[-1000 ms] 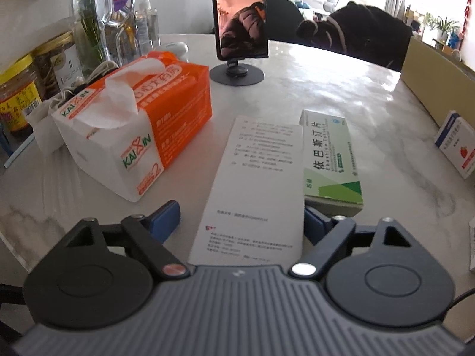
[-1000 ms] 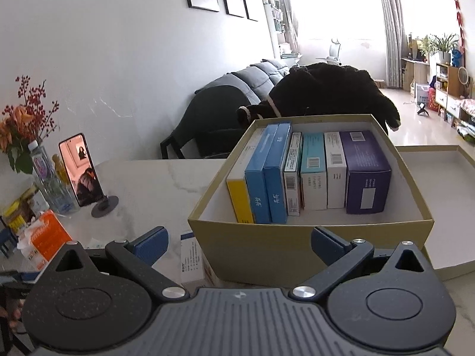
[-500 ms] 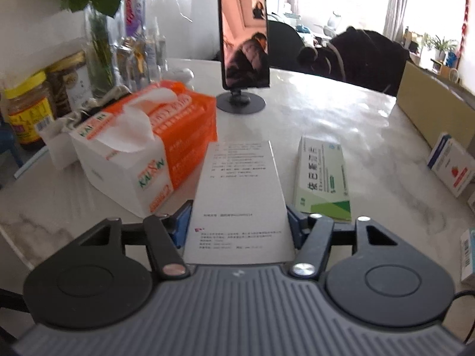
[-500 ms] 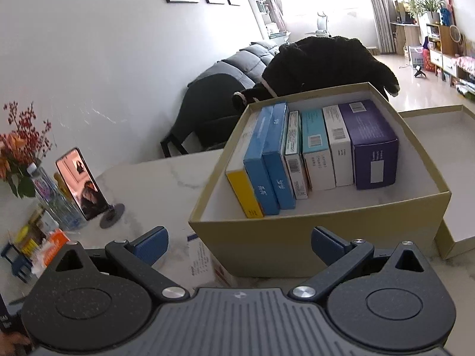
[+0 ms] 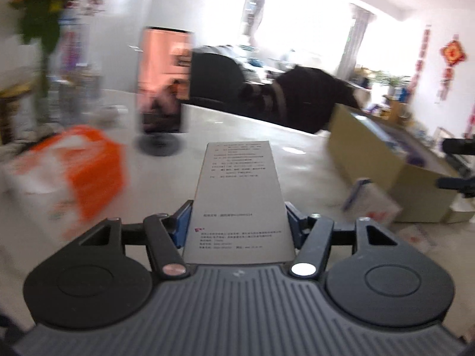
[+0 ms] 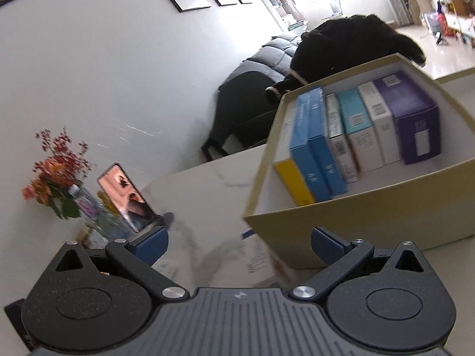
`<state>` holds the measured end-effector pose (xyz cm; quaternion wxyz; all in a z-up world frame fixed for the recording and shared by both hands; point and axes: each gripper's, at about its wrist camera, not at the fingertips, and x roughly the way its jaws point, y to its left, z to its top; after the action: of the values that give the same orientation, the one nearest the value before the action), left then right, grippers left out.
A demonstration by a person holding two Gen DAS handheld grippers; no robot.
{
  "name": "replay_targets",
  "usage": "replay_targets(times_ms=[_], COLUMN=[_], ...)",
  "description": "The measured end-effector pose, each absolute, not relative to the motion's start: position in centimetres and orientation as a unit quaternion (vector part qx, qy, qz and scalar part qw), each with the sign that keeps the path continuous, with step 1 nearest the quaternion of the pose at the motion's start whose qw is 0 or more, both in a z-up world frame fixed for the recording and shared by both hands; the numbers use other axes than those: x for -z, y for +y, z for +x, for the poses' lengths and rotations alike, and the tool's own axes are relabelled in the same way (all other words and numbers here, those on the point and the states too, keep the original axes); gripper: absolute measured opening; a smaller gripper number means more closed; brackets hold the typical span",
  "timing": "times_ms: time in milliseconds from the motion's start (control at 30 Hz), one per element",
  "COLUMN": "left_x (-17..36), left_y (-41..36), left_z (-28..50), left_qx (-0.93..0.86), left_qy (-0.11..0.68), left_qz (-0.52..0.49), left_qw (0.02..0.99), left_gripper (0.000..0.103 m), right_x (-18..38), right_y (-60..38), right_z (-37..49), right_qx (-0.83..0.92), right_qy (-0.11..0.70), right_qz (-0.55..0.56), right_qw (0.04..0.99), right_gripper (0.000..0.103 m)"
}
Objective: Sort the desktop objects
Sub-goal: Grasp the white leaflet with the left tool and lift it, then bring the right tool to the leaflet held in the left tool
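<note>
The left hand-held gripper (image 5: 237, 222) is closed on a flat white medicine box (image 5: 239, 195), its blue pads pressing the two long sides near the box's near end; the box juts forward above the marble worktop (image 5: 267, 136), clear of the surface. The jaws have just been closing, with this box between them. The right hand-held gripper (image 6: 239, 243) stands wide open with nothing between its pads, hovering just before the tan storage box (image 6: 371, 216), where a row of upright medicine boxes (image 6: 356, 136) fills the far side.

The step in hand looks like carrying the white box over to that storage box. To do it well, keep the squeeze steady, since the grip sits at one end and the long free end could droop or swing. Lift it above the tan rim before moving across, then turn it on edge so it slots in beside the standing row rather than lying over it.

The left view is smeared by motion: the orange tissue pack (image 5: 77, 172) and the phone on its stand (image 5: 161, 89) are only blurs. Print on the white box is unreadable. The small box (image 5: 371, 204) beside the storage box is hazy, and the free space left in the row cannot be judged
</note>
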<state>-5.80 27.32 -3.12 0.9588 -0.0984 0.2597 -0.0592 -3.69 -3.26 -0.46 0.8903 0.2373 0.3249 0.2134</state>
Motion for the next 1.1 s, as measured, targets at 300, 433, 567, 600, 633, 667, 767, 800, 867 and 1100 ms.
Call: replay_targets(times_ms=[300,433,567,600,633,667,767,800,867,1100], left_x=[3.6,3.4,3.6,3.6,3.7,3.8,4.0,4.1,4.1,4.3], left_y=[20.5,18.9,18.1,17.9,17.8,17.6,17.5,17.5,17.5,17.9], left_z=[-2.6,-2.1,-1.6,-1.5,-1.3,-1.2,-1.0,-1.0,-0.8,-1.6], left_qx=[0.172,0.198,0.217,0.221,0.225,0.228,0.236,0.238,0.241,0.254], left_qy=[0.272,0.271,0.274,0.276,0.278,0.279,0.280,0.282,0.283,0.271], left_qz=[-0.131,-0.132,-0.138,-0.138,-0.138,-0.138,-0.142,-0.144,-0.150,-0.157], left_qw=[0.938,0.933,0.927,0.925,0.924,0.922,0.920,0.918,0.916,0.915], left_gripper=[0.060,0.060,0.060,0.060,0.060,0.060,0.060,0.060,0.060,0.060], right_x=[1.4,2.0,2.6,2.7,2.9,3.0,3.5,3.7,3.6,3.7], right_y=[-2.8,-3.4,-3.6,-3.5,-3.4,-3.3,-3.1,-3.1,-3.2,-3.2], right_z=[-3.4,-3.1,-2.6,-2.5,-2.4,-2.3,-2.1,-2.1,-2.2,-2.5], right_qx=[-0.239,-0.249,-0.254,-0.255,-0.256,-0.257,-0.266,-0.271,-0.276,-0.278], right_qy=[0.347,0.350,0.356,0.359,0.362,0.365,0.374,0.376,0.375,0.369], right_qz=[0.289,0.338,0.361,0.362,0.362,0.362,0.367,0.370,0.372,0.378], right_qw=[0.859,0.837,0.824,0.822,0.820,0.818,0.809,0.805,0.803,0.802], right_gripper=[0.103,0.103,0.102,0.102,0.102,0.102,0.101,0.100,0.099,0.095])
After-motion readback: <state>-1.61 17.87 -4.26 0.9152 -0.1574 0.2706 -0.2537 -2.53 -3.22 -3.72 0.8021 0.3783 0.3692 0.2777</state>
